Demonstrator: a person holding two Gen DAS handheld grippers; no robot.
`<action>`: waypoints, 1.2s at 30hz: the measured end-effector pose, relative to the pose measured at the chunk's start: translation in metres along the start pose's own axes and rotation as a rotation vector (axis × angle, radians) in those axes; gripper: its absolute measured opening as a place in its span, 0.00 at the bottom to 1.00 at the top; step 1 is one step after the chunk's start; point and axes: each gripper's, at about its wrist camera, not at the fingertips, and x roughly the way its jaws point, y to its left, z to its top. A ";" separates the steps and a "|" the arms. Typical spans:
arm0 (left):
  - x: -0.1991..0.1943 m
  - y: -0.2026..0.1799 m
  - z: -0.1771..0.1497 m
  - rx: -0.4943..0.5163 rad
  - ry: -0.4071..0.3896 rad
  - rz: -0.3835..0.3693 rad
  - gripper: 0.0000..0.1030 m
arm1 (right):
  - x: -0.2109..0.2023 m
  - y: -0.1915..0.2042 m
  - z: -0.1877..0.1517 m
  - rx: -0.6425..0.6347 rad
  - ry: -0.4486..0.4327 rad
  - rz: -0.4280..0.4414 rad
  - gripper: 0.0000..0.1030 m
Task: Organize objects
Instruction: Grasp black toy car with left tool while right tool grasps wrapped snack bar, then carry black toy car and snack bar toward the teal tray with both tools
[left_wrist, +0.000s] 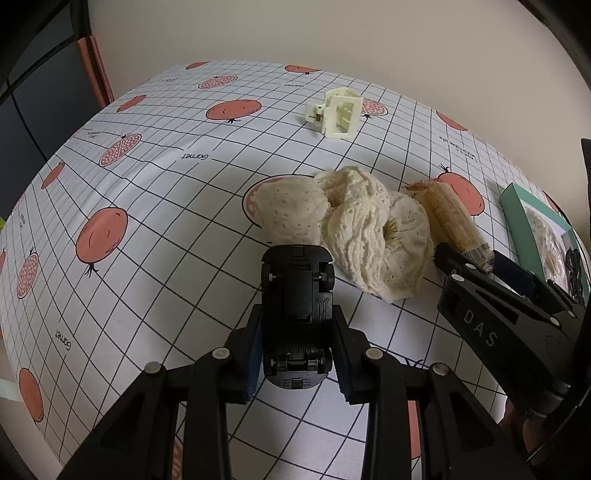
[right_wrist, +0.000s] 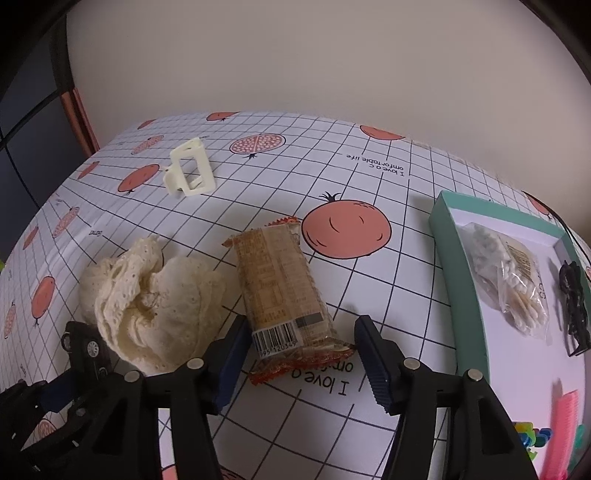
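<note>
snack bar (right_wrist: 286, 291) lies lengthwise between the right gripper (right_wrist: 299, 354)'s spread fingers, near end inside them; left gripper (left_wrist: 297, 354) stays out, clamped on a toy car (left_wrist: 297, 310).

A white gridded surface (right_wrist: 406, 280) printed with red pomegranates and small black lettering fills both views. Behind it rises a plain beige wall (right_wrist: 332, 55). At the far left stands a reddish-brown frame edge (left_wrist: 98, 70) beside dark panels (left_wrist: 33, 92).

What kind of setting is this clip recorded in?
Probably a home tabletop: a pomegranate-print tablecloth against a plain wall, strewn with household bits such as a cream hair claw, a scrunchie and a teal tray.
</note>
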 end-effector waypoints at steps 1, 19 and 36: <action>0.000 0.000 0.000 0.001 0.000 0.000 0.34 | 0.000 0.000 0.000 -0.001 0.001 0.000 0.55; -0.003 0.008 -0.002 -0.019 0.027 -0.018 0.34 | -0.020 -0.007 -0.021 -0.035 0.092 0.015 0.45; -0.007 0.010 -0.008 -0.040 0.086 -0.063 0.34 | -0.043 -0.023 -0.048 -0.072 0.235 0.044 0.44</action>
